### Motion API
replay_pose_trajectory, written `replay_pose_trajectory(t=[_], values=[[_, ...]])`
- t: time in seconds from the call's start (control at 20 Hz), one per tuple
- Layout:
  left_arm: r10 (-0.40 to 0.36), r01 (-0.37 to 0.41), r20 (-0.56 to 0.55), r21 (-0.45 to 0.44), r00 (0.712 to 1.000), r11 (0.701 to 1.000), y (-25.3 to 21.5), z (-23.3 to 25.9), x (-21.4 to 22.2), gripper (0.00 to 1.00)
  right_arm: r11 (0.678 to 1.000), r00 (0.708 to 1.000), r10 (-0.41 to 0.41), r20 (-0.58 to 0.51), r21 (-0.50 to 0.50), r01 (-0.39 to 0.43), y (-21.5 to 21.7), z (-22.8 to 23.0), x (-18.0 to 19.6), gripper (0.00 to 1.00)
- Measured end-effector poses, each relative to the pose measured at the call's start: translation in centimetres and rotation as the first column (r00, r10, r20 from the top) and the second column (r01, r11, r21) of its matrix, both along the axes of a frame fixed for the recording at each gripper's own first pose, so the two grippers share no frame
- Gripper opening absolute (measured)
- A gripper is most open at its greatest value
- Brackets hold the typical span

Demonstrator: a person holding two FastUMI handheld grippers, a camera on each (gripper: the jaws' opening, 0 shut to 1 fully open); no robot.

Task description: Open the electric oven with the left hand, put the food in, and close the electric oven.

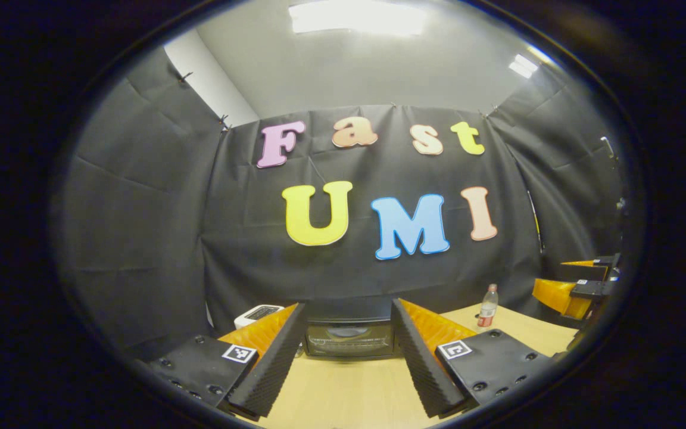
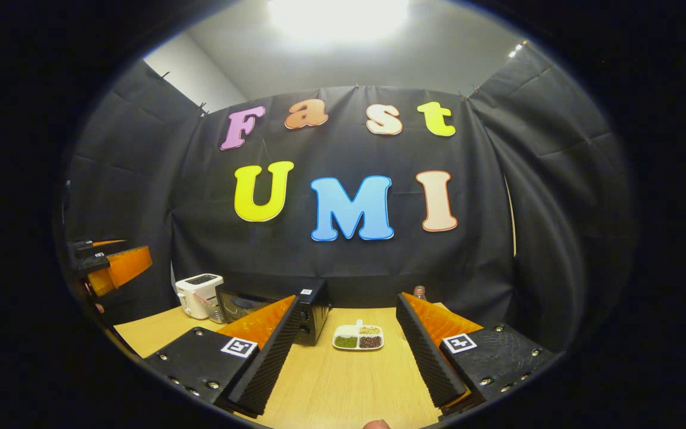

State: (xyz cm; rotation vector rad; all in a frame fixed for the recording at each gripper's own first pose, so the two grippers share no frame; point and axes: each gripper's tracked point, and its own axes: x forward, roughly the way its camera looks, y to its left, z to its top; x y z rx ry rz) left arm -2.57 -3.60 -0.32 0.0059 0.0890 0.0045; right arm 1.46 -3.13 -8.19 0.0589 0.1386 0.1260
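Note:
The black electric oven (image 1: 350, 338) stands at the back of the wooden table with its door closed, straight ahead of my open left gripper (image 1: 348, 345) and some way beyond its fingertips. In the right gripper view the oven (image 2: 313, 310) sits left of centre. A white divided plate of food (image 2: 358, 337) with green, brown and pale portions lies on the table to the oven's right. My right gripper (image 2: 346, 339) is open, with the plate farther off between its fingers. Nothing is held by either gripper.
A white toaster (image 2: 199, 294) stands left of the oven, also seen as a white corner (image 1: 258, 313). A plastic bottle (image 1: 488, 306) stands at the table's back right. The other gripper shows at the edge (image 1: 575, 292) (image 2: 111, 268). The wooden table (image 2: 343, 387) stretches in front.

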Motion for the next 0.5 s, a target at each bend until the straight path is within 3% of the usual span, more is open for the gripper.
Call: replay_pose_trajectory(t=[0.5], values=[[0.04, -0.04, 0.016, -0.003, 0.999, 0.999, 4.2, 0.8, -1.1, 0.99, 1.0, 1.0, 0.004, 0.015, 0.009, -0.004, 2.3, 1.2, -0.1, 0.98]])
